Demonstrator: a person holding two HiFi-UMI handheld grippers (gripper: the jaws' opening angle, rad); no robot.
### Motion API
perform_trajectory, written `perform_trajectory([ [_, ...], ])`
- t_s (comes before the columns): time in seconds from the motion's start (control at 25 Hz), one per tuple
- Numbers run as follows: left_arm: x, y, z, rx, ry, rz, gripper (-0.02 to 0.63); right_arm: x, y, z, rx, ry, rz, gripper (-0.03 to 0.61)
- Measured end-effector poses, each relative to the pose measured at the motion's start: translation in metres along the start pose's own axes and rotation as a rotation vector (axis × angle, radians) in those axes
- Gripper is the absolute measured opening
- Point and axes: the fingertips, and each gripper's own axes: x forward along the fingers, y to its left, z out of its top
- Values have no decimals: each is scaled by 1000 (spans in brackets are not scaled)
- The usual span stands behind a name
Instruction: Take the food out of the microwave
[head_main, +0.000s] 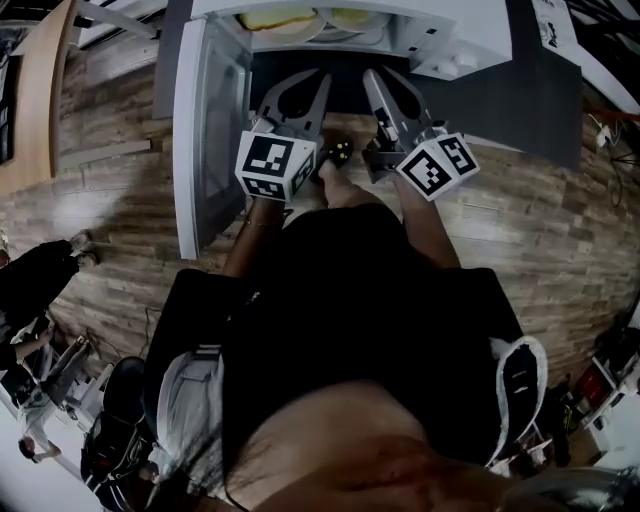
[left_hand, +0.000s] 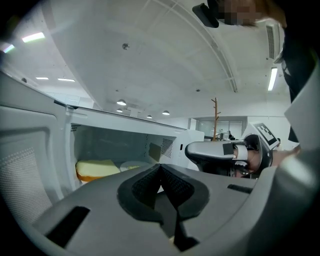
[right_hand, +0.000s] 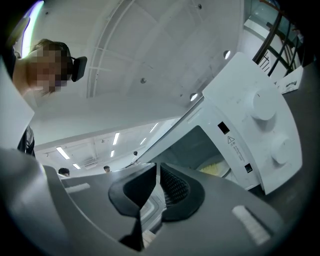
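- Left gripper (head_main: 305, 85) and right gripper (head_main: 378, 80): side by side, roughly level, aimed into the open white box microwave (head_main: 205, 120)
- Both sets of fingers pressed together, nothing between
- Pale yellow slab of food (left_hand: 95, 169): deeper inside the cavity, left of a round white plate (left_hand: 131, 165), long axis across the opening; left gripper likely nearer

I'm looking at a microwave (head_main: 480, 25) whose white casing is showing smooth and faintly glossy, painted metal or plastic, I cannot tell which. Its door (head_main: 212, 130) is carrying a sheeny, glass-like window. The left gripper (left_hand: 160, 167) and right gripper (right_hand: 156, 167) are both reading as matt grey plastic, their pads (left_hand: 145, 188) black and finely ribbed. The floor (head_main: 110, 190) is looking like rough-grained wood planks. The food (left_hand: 95, 170) is appearing soft, spongy, matt yellow.
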Motion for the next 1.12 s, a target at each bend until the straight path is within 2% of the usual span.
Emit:
perform_trajectory([
  [0.12, 6, 3, -6, -10, 38, -8, 0, 7, -7, -1, 33, -4, -5, 0],
  [0.24, 16, 7, -7, -4, 15, -12, 0, 12, -14, -1, 46, -11, -20, 2],
  [0.48, 28, 9, -11, -4, 37, -27, 1, 19, -32, -5, 99, -16, -57, 2],
  [0.64, 35, 17, -9, 1, 18, -25, 1, 27, -42, -9, 121, -13, -79, 5],
  [1.12, 43, 24, -18, -10, 85, -43, 0, 31, -84, -14, 208, -63, -238, 14],
])
